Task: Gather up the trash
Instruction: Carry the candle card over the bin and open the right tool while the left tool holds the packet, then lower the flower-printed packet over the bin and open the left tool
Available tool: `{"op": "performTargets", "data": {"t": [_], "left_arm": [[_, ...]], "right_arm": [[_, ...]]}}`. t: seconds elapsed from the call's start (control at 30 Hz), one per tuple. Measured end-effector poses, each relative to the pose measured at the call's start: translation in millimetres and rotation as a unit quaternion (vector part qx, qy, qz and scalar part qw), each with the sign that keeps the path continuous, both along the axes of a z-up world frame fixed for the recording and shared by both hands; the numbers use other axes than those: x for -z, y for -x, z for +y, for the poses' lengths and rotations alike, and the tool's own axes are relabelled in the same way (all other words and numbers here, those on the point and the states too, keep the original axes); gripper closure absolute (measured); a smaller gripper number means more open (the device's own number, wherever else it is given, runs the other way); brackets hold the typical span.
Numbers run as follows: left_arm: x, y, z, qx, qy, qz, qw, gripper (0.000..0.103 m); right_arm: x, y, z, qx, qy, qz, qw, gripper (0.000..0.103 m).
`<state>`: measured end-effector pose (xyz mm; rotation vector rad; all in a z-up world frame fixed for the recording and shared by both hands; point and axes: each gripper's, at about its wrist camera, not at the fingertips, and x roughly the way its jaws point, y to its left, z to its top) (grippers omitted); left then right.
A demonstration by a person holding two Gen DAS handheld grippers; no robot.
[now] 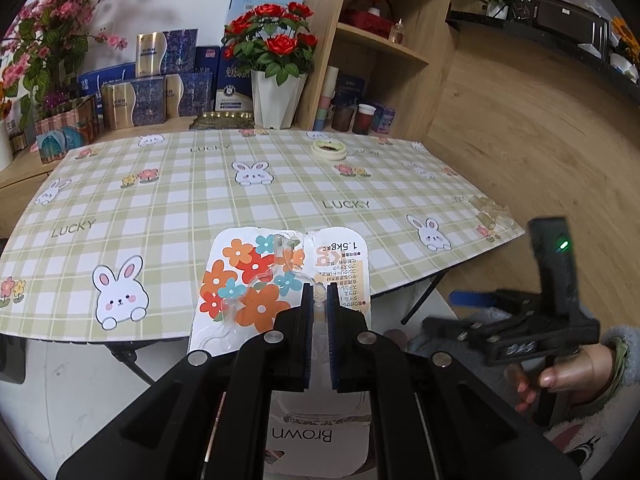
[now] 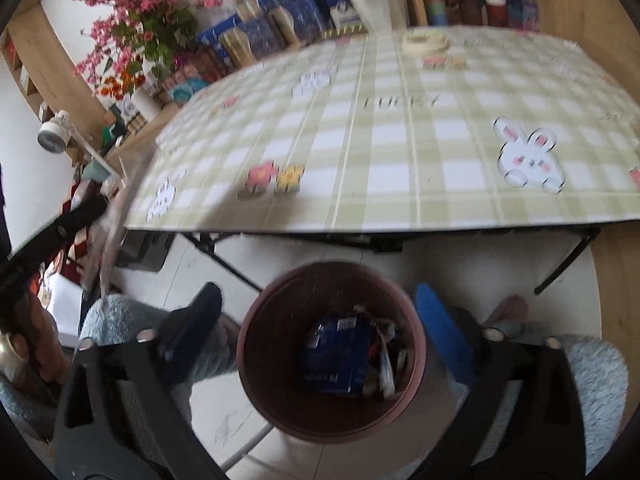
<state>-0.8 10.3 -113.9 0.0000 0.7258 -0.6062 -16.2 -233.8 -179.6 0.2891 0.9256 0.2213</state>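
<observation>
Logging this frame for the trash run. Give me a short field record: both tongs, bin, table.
left tongs: shut on flowered blister pack, held at the table's near edge
right tongs: open, empty, above the bin
bin: brown, on floor in front of table, blue carton and wrappers inside
table: checked bunny cloth, tape roll at far side

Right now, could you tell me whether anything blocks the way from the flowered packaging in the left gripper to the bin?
Nothing visible does: the bin stands open-topped on the floor, only partly filled, and the packaging is clamped in the left gripper.
</observation>
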Motion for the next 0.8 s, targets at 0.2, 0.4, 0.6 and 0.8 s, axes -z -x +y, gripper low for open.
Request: {"op": "performTargets", "data": {"t": [0.2, 0.4, 0.6, 0.8], "left_arm": [[17, 1, -4, 0.005, -0.003, 0.025, 0.9997, 0.096], [43, 2, -17, 0.030, -0.023, 0.056, 0.9977, 0.096], [73, 2, -33, 0.059, -0.052, 0.092, 0.9927, 0.096], [97, -1, -47, 0.077, -0.076, 0.128, 0.9858, 0.096]], "right_arm": [[-4, 0, -12, 0.033, 0.014, -0.002, 0.999, 0.006], [-14, 1, -22, 0.064, 0.036, -0.026, 0.997, 0.006], [-20, 2, -27, 0.064, 0.025, -0.041, 0.997, 0.006], [-20, 2, -31, 0.070, 0.029, -0.044, 0.996, 0.006]]}}
